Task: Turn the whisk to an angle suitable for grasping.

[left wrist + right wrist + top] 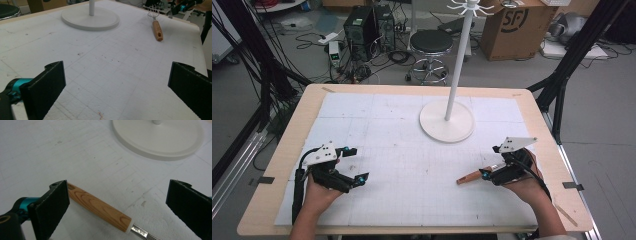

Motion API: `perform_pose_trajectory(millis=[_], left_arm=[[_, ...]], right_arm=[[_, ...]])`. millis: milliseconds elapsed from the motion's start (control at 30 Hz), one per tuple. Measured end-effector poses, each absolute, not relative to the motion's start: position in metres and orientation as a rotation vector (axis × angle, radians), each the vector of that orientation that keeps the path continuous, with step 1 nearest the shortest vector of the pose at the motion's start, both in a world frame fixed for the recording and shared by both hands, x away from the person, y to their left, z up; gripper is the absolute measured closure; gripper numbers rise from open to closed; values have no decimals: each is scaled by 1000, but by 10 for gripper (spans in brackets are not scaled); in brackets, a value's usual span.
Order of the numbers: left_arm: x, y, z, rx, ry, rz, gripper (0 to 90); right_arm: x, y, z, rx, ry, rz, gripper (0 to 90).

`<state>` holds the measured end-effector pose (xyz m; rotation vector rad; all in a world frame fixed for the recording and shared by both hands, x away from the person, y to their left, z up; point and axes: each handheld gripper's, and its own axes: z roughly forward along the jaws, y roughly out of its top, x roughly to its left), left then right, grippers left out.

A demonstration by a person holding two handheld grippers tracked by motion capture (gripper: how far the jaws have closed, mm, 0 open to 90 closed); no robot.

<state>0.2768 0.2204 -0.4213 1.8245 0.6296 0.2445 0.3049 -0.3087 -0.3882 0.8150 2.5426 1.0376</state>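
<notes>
A whisk [469, 176] with a wooden handle lies flat on the white mat at the front right. In the right gripper view its handle [97, 206] rests on the mat between the jaws, close to the left jaw, the metal wires running out at the bottom. My right gripper [491, 161] is open around the whisk's wire end and touches nothing. My left gripper [358, 163] is open at the front left, with bare mat between its jaws [116, 82]. From there the whisk [157, 30] lies far off.
A white hanger stand [457, 65] rises from a round base [447, 121] at the middle back of the mat. The wooden table edge [557, 165] frames the mat. A stool [431, 42], a cardboard box [517, 25] and black frame posts [572, 55] stand beyond.
</notes>
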Motion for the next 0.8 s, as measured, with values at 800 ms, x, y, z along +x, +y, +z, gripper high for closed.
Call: perform_pose_trajectory(millis=[800], left_arm=[[277,220,-422,1843,629,250,19]], right_arm=[[329,-292,-393,653,2865,646,316]])
